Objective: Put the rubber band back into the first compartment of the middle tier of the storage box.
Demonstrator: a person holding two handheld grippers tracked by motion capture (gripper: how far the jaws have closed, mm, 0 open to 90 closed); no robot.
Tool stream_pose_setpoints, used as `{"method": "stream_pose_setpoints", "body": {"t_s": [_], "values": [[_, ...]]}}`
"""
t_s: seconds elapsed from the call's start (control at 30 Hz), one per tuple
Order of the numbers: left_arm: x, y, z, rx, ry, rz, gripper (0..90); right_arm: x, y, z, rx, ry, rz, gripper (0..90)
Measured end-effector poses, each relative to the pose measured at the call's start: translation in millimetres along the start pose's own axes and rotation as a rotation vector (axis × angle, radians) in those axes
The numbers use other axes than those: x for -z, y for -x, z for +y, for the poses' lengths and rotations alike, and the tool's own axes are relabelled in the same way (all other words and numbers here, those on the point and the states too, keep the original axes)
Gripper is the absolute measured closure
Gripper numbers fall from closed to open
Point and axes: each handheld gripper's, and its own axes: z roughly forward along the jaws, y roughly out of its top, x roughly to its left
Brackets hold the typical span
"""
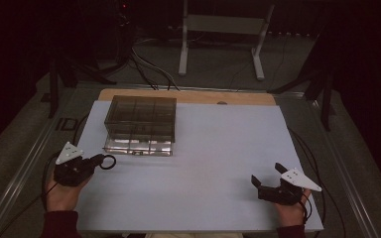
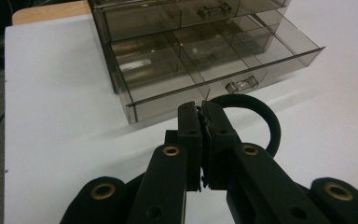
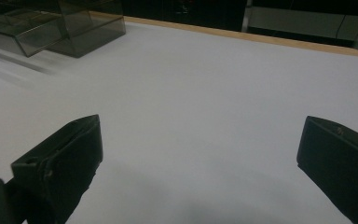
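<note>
Spanning nearly the whole view, the white table top (image 1: 193,163) carried just one large fixture: the smoky clear drawer box (image 1: 141,124), parked at the far left near the wooden back edge. Its bottom drawer (image 2: 223,70) stood pulled out toward you, divided compartments bare as far as the left gripper view showed, which I read as the drawer being readied to receive something. Your left gripper (image 1: 95,161) sat just off the drawer's front, jaws pressed together on the rim of the black ring (image 2: 261,116), likely a hair tie; most of the loop hung free beyond the jaw tips, close to the drawer's front and its small clear handle (image 2: 240,85), not yet over any compartment. Whether the ring grazed the table, you could not tell from these views. That pinch on one edge looked chosen to let the loop drop cleanly once released. Your right gripper (image 1: 265,181) rested well apart at the near right, jaws spread wide, holding nothing, only bare table between them, seemingly kept clear of the work.
</note>
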Motion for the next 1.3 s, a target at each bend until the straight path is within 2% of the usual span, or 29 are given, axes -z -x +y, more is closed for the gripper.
{"method": "stream_pose_setpoints", "body": {"t_s": [0.6, 0.97, 1.17, 1.3], "values": [[-8.7, 2.0, 21.5, -0.019, 0.013, -0.012, 88.4, -0.1, 1.6, -0.6, -0.007, -0.001, -0.004, 0.6], [-15.7, -0.1, 31.8, -0.004, 0.027, -0.020, 88.4, -0.7, 1.4, -0.3, -0.014, 0.000, -0.002, 0.6], [-18.2, -1.2, 38.7, 0.001, 0.038, -0.014, 88.4, -0.7, 1.8, -0.1, -0.015, 0.002, -0.002, 0.6], [-19.7, -1.7, 45.3, 0.003, 0.050, 0.008, 88.4, -0.7, 1.7, -0.1, -0.015, 0.003, -0.001, 0.6]]}}
